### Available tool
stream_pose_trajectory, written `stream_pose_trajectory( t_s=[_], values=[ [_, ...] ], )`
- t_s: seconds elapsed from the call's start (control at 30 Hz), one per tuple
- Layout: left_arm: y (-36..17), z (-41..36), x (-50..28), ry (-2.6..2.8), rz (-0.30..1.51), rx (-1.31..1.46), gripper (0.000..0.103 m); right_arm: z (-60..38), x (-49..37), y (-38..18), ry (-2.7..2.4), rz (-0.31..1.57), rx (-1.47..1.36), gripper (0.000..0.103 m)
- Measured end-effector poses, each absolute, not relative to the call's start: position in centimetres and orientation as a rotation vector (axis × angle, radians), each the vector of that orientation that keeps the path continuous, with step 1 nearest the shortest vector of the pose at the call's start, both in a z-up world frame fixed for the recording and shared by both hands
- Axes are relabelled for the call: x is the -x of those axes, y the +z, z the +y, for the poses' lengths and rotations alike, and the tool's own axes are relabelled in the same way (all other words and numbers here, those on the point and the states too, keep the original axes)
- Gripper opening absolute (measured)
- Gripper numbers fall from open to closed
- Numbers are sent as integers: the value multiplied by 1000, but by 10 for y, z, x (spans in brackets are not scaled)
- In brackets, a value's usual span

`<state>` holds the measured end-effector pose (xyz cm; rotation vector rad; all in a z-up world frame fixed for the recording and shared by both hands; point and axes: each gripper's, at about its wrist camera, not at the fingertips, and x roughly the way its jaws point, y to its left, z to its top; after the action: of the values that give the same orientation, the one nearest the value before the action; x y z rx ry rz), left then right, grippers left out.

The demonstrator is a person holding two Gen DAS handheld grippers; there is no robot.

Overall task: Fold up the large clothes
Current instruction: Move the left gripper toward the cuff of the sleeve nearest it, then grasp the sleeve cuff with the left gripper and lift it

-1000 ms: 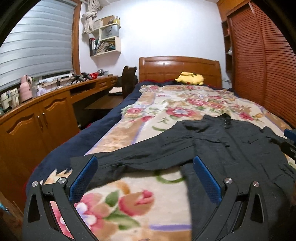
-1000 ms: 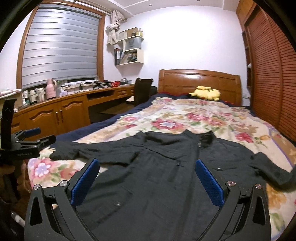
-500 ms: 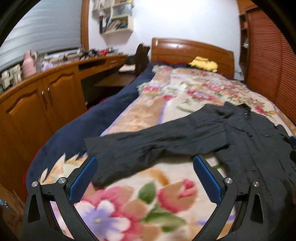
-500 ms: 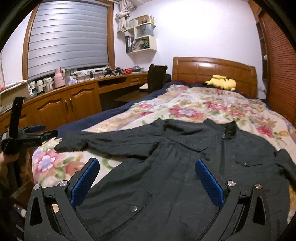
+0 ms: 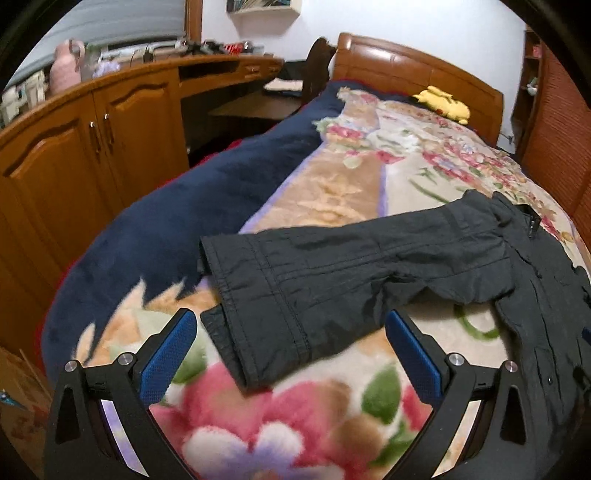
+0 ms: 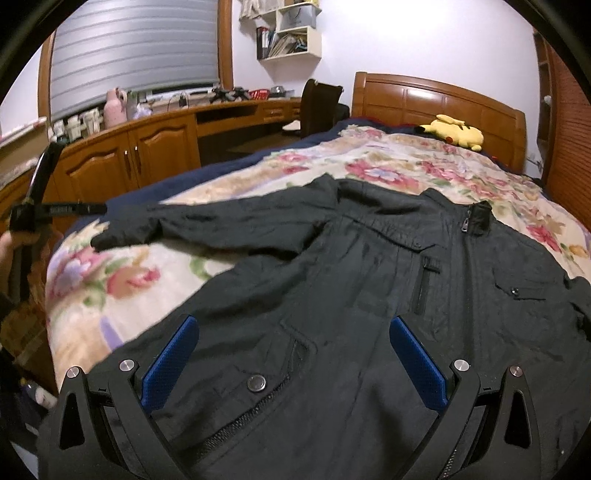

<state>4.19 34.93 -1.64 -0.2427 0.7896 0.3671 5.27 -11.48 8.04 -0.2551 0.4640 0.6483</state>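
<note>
A black zip-front jacket [image 6: 369,295] lies spread flat, front up, on the floral blanket [image 5: 280,421] that covers the bed — its collar points toward the wooden headboard [image 6: 436,99], and one sleeve [image 5: 332,273] stretches out sideways toward the blanket's navy border [image 5: 177,236]. The left gripper [image 5: 291,354] hangs over that sleeve's cuff with its blue-padded fingers spread wide, holding nothing. The right gripper [image 6: 295,362] is poised above the jacket's lower front near a snap pocket, fingers likewise wide apart and empty. A yellow plush toy [image 6: 452,131] rests against the headboard. Beside the bed, away from the louvred wardrobe doors [image 5: 557,122], runs a long wooden cabinet-desk [image 6: 147,147] under a shuttered window [image 6: 129,48] — a pink jug [image 6: 115,105] and clutter sit on top. A wall shelf [image 6: 290,35] of books hangs near the headboard.
</note>
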Motion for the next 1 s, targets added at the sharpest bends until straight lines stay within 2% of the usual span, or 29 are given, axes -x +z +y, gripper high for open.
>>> stream_pose_trajectory(
  t_s=[0.13,0.2,0.3,0.53,0.67,0.73,0.77,0.8,0.83,0.9,1.0],
  values=[
    [-30,356,-48,365,819,279,89,-99,-36,88,641,466,283,103],
    [-38,362,-51,377,838,287,80,-97,-35,88,647,469,282,103],
    [-48,374,-51,402,860,317,73,-98,-22,83,686,480,279,103],
    [-60,397,-44,387,856,443,71,-96,-15,81,717,478,301,102],
    [-60,390,-46,368,889,391,56,-95,-13,80,727,477,308,100],
    [-58,393,-46,368,901,394,38,-95,-13,80,734,481,308,97],
    [-57,392,-46,369,907,394,21,-95,-13,80,741,484,305,94],
    [-55,392,-46,351,910,404,11,-96,-13,80,749,487,301,91],
    [-51,388,-47,325,911,408,11,-96,-12,81,761,491,296,89],
    [-39,374,-49,337,911,327,11,-98,-11,81,790,498,287,74],
    [-7,349,-50,315,847,261,10,-104,-8,84,795,493,271,60]
  ],
)
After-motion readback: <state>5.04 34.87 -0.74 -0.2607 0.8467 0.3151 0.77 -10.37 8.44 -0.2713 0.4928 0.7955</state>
